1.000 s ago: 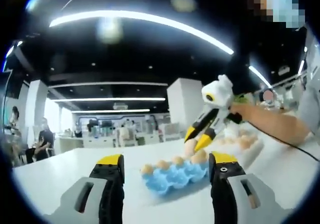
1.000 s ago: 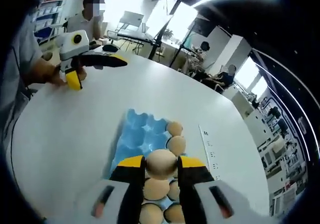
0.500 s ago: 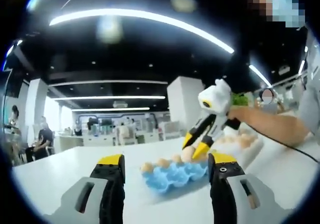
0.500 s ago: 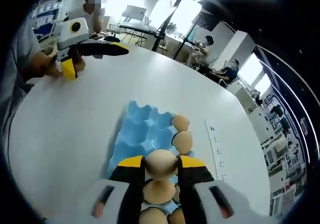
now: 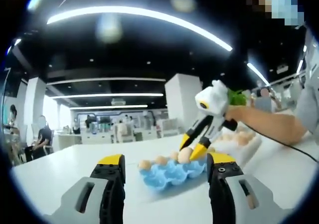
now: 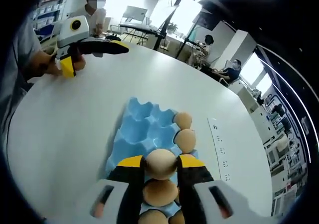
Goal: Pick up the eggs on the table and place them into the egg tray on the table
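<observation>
Change: your right tool point(image 6: 160, 170) has come lower over the blue egg tray point(image 6: 144, 134) since a second ago.
Right tool: clamped on an egg point(image 6: 160, 163).
Left tool: jaws apart on nothing point(image 5: 164, 171), resting low on the worktop point(image 6: 75, 114), well short of the tray.
Key relation: you hold the egg directly above the tray's near rows, empty cups just beyond it, filled cups beneath and right.
Nearer hand: your right.

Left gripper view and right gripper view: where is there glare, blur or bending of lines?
Left gripper view: ceiling light strips curve strongly and glare; the blue egg tray looks soft. Right gripper view: windows behind are blown out white, the table edge bows, the held egg is fairly sharp.
</observation>
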Demonstrator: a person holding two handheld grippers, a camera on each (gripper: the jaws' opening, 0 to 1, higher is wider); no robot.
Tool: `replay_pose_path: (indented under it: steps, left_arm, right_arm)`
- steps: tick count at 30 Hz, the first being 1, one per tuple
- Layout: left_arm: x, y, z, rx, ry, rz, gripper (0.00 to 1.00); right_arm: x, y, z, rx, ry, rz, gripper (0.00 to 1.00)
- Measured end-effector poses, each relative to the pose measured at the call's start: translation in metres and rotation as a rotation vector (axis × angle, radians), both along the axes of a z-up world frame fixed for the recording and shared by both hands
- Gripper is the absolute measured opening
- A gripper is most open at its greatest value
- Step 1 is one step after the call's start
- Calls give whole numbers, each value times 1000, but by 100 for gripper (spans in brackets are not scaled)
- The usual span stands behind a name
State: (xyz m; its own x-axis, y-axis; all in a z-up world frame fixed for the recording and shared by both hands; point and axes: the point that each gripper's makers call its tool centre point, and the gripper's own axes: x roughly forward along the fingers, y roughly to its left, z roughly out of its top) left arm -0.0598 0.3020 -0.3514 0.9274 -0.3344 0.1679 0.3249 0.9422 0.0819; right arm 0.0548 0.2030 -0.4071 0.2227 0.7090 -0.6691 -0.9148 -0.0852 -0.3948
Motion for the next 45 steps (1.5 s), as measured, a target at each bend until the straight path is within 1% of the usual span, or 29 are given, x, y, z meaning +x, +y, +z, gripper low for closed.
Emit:
replay_pose_path:
  steps: [1,2,4,13,18,21,30,33,36,38,39,43,45]
  left_arm:
    - [0,0,-1,1,3,-1,67]
    - [0,-1,-1,1,5,-3,67]
    - [0,-1,-1,1,7,-3,67]
    - [0,-2,-2,-2,12,-8,67]
    - [0,-4,-3,2,16,-11,67]
    - [0,-4,-3,3,18,-10,67]
    - [0,-7,-6,7,31,-23,67]
    - [1,-9,-10,9,54,-39,63]
    - [3,-12,-17,41,84,-53,60]
    - [4,-14,-27,74,132,-65,59]
    - [5,-15,-29,83,141,-70,59]
    - [3,-19,-31,95,149,-94,57]
    - [3,-21,-30,78,152,-115,57]
  right_arm:
    - [1,0,-2,-6,-1,1,26]
    - [-1,-3,-7,-30,9,7,24]
    - [-1,-3,-8,-29,4,11,24]
    - [-1,-4,0,-14,4,5,25]
    - [-1,-6,-2,-18,5,1,26]
    - [-1,-5,-2,-21,-1,6,28]
    - [-2,-6,-2,-20,4,7,28]
    - [-1,-7,0,-17,5,5,28]
    - [0,-7,1,-13,0,2,28]
    - [0,-8,3,-11,0,0,29]
    - [0,-8,3,-10,-3,-1,29]
    - [1,-10,8,-1,-2,-5,29]
    - [2,-11,10,4,-5,-9,29]
